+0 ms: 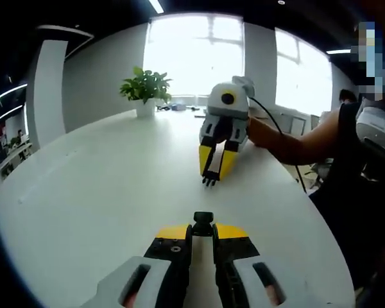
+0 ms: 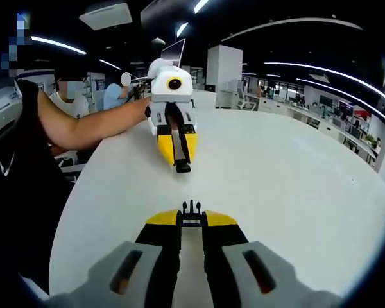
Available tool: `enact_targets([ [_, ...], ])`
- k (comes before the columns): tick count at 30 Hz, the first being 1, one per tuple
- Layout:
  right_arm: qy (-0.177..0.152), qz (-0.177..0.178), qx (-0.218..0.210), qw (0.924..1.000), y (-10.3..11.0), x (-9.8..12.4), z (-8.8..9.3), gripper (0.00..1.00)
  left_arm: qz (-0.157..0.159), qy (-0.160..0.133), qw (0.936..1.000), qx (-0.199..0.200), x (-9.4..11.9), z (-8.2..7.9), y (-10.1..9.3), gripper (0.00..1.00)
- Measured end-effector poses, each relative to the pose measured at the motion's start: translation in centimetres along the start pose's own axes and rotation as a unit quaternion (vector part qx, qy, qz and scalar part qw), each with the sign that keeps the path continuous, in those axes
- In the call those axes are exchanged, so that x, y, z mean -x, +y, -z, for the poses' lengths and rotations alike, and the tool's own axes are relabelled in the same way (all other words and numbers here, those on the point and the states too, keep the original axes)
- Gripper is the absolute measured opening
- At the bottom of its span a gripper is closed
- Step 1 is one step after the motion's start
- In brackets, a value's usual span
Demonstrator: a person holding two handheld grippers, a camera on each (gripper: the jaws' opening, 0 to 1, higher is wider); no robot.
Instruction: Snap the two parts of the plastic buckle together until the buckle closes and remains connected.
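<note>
Two claws face each other above the white surface, well apart. The left claw is clamped on the black socket half of the buckle at its tips. The right claw is clamped on the pronged half. A potted plant stands at the surface's far edge.

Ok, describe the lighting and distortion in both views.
Left gripper view: the windows are blown out white, backlighting the plant; the fisheye curves the table edge. Right gripper view: even light from ceiling strips, no glare on the table, soft shadow under the left gripper; edges bend likewise.
</note>
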State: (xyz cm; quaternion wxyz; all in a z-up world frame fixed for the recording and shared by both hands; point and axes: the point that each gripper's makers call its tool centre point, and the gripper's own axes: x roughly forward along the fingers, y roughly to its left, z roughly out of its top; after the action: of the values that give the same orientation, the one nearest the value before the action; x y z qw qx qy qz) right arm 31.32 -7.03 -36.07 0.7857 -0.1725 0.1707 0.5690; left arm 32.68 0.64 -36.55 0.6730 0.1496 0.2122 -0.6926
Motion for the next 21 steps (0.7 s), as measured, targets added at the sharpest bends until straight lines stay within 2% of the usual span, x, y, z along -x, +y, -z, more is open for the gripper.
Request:
enact_targets([
  [21, 0.000, -0.010, -0.004, 0.9999, 0.40, -0.45, 0.08, 0.11, 0.011, 0.009, 0.9999, 0.000, -0.68, 0.32, -0.34, 0.11],
])
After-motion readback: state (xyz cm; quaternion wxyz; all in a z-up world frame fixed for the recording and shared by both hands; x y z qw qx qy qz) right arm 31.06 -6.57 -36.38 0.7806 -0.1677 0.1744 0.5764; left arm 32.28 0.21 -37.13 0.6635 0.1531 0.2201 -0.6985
